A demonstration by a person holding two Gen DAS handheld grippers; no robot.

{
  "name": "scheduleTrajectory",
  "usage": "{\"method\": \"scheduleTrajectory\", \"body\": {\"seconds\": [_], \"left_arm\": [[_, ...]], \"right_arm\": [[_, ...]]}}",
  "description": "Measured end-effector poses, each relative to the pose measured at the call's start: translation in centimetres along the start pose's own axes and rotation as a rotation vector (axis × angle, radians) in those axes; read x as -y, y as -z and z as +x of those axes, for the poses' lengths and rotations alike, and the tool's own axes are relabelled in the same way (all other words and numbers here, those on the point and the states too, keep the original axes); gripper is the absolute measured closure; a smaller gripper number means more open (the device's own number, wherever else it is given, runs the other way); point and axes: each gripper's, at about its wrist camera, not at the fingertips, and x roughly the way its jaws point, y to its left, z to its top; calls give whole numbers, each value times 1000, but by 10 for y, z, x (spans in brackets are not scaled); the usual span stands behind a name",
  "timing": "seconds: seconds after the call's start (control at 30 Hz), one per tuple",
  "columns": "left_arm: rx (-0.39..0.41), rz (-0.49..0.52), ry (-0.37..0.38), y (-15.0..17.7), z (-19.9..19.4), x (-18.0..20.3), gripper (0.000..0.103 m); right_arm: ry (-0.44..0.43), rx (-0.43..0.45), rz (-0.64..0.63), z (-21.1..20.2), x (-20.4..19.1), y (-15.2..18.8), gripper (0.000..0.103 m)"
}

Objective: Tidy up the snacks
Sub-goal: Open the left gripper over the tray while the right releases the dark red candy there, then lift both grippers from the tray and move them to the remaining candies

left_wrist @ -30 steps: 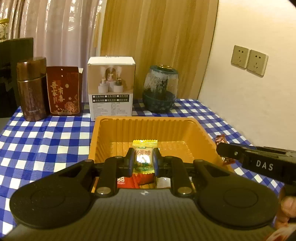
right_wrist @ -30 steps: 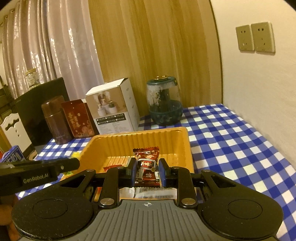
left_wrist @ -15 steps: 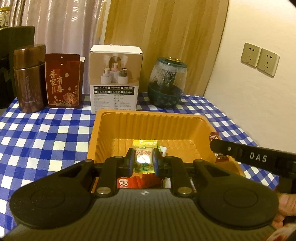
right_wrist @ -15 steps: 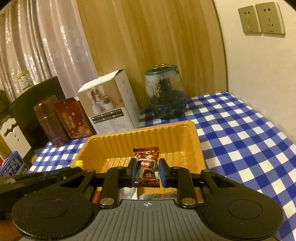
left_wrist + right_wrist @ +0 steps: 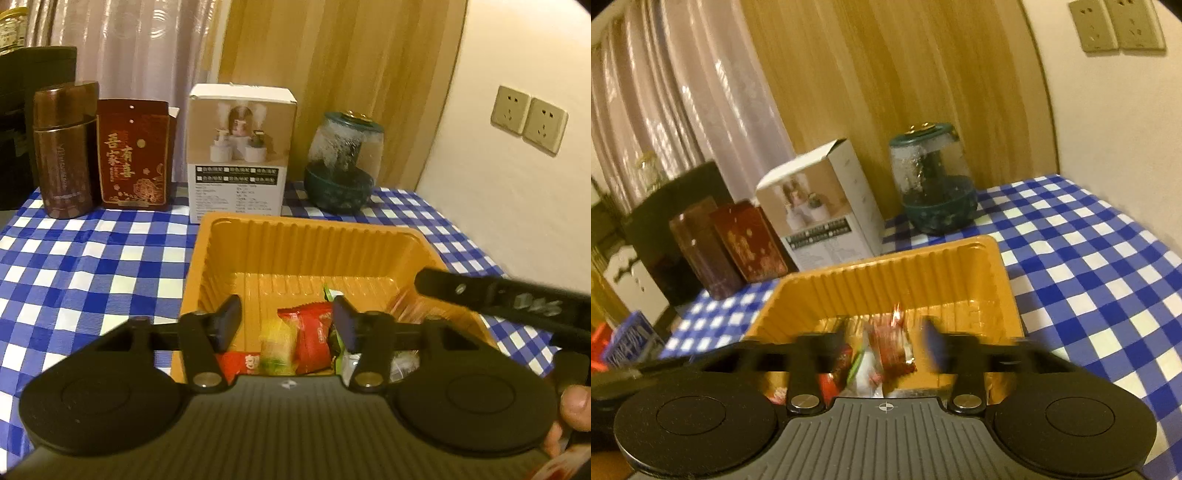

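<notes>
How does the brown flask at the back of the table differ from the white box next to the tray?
The brown flask is dark, glossy and rounded; the white box is pale, flat-sided and squared. The flask shows only faint lettering, while the box carries a product photo and printed text. The flask stands at the far left; the box stands just behind the orange tray. Both stand upright on the checked tablecloth.

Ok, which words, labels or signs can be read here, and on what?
"吾家有喜": gold, on the red box.
Brown flask: vertical lettering, too blurred to read.
White box: label rows and small print, too small to read.
Right gripper's finger: white letters, blurred.
Red wrapper in the tray: print unreadable.
</notes>
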Motion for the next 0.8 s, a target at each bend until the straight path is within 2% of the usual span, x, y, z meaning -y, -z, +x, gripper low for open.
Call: {"method": "scheduleTrajectory", "body": {"seconds": [0.3, 0.8], "left_arm": [[10, -16, -4, -3, -5, -5, 52], [15, 5, -1, -4, -14, 0, 51]], "right_arm": [[22, 24, 45, -9, 11, -8, 24], [33, 52, -4, -21, 4, -8, 24]]}}
